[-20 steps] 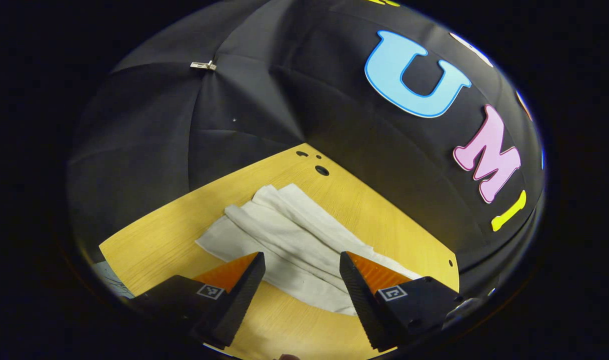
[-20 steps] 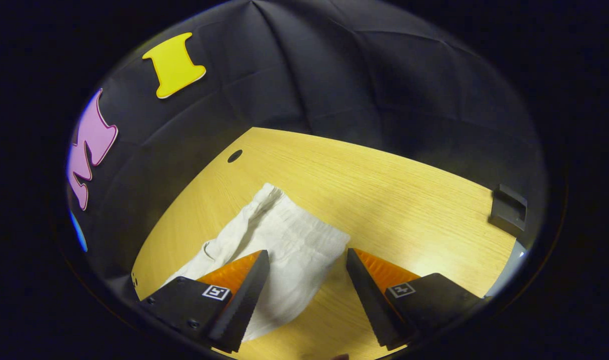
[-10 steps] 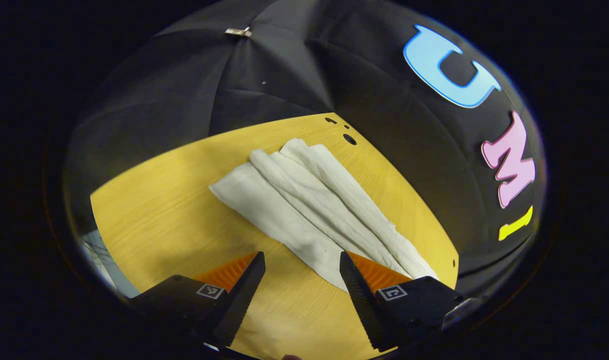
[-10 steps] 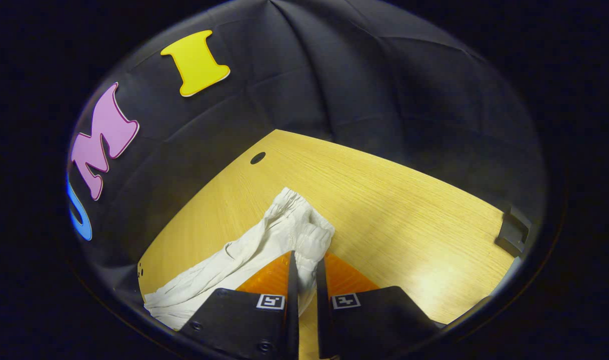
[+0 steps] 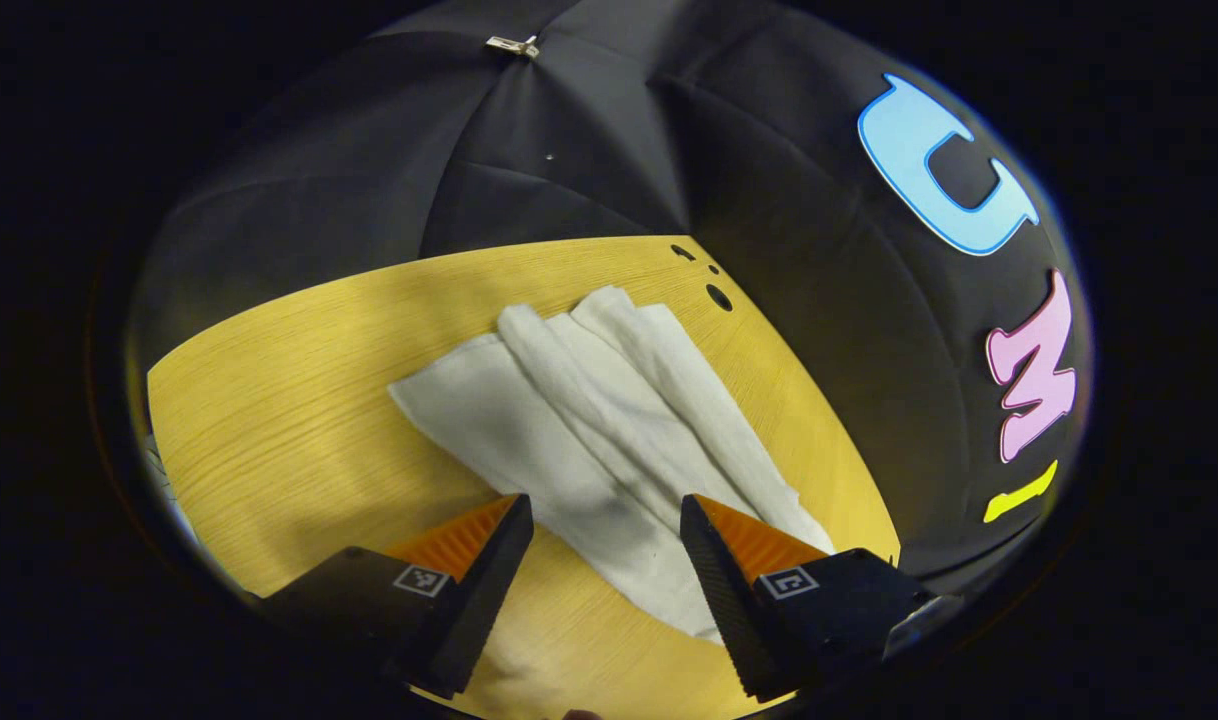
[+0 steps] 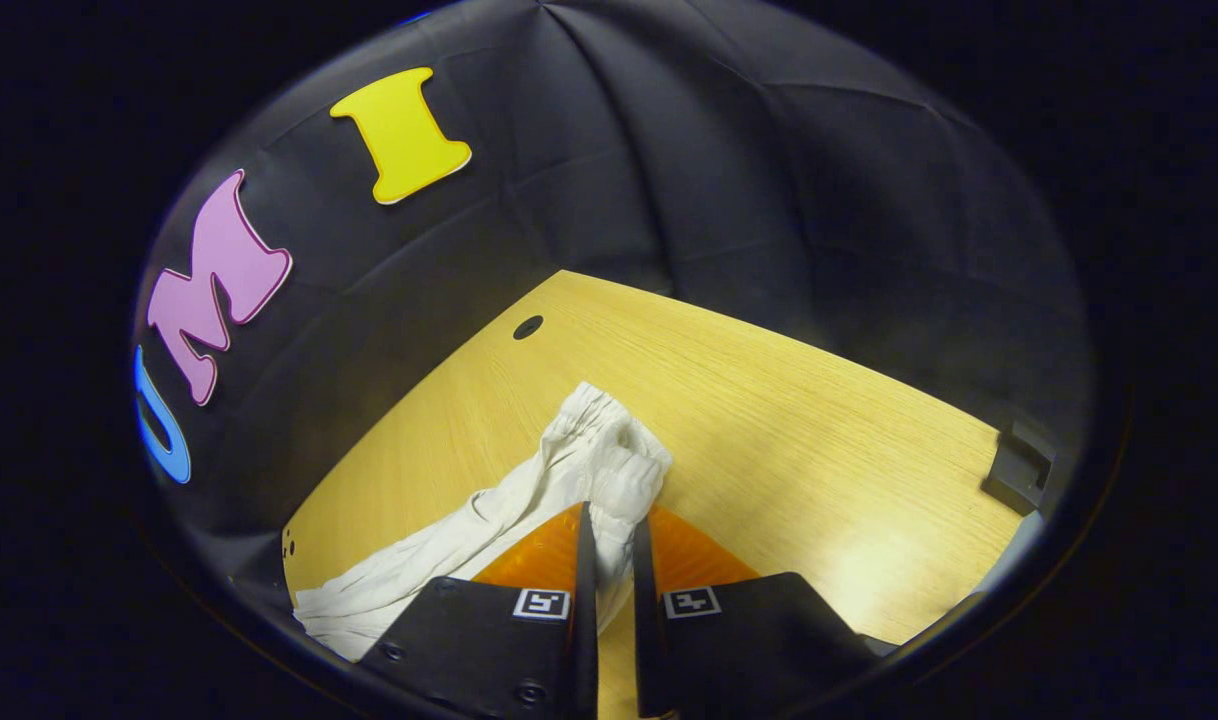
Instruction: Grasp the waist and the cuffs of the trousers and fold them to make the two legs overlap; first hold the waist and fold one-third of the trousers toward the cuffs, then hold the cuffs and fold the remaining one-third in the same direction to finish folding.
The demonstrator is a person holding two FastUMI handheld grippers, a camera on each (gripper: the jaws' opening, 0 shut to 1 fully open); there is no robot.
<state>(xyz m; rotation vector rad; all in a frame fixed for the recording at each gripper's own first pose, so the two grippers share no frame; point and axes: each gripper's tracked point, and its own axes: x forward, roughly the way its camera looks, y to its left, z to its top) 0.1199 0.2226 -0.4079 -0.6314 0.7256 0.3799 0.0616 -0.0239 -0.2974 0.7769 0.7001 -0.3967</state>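
Note:
White trousers [image 5: 579, 420] lie creased lengthwise on the yellow wooden table [image 5: 289, 400]; their cuff end reaches toward the far corner in the left gripper view. My left gripper [image 5: 604, 545] hovers open over the near part of the legs, a finger on either side of the cloth. In the right gripper view the gathered waist [image 6: 609, 460] of the trousers [image 6: 449, 560] bunches up between my fingers. My right gripper [image 6: 609, 560] is shut on that waistband, and the legs trail off to the lower left.
Round holes [image 5: 717, 296] mark the table's far corner in the left gripper view, and one hole [image 6: 527, 327] shows near the wall in the right gripper view. A dark block [image 6: 1017, 465] sits at the table's right edge. Black cloth walls the table in.
My right gripper went from open around the waist to shut on it, bunching the cloth. My left gripper, still open, swung back and then returned over the legs.

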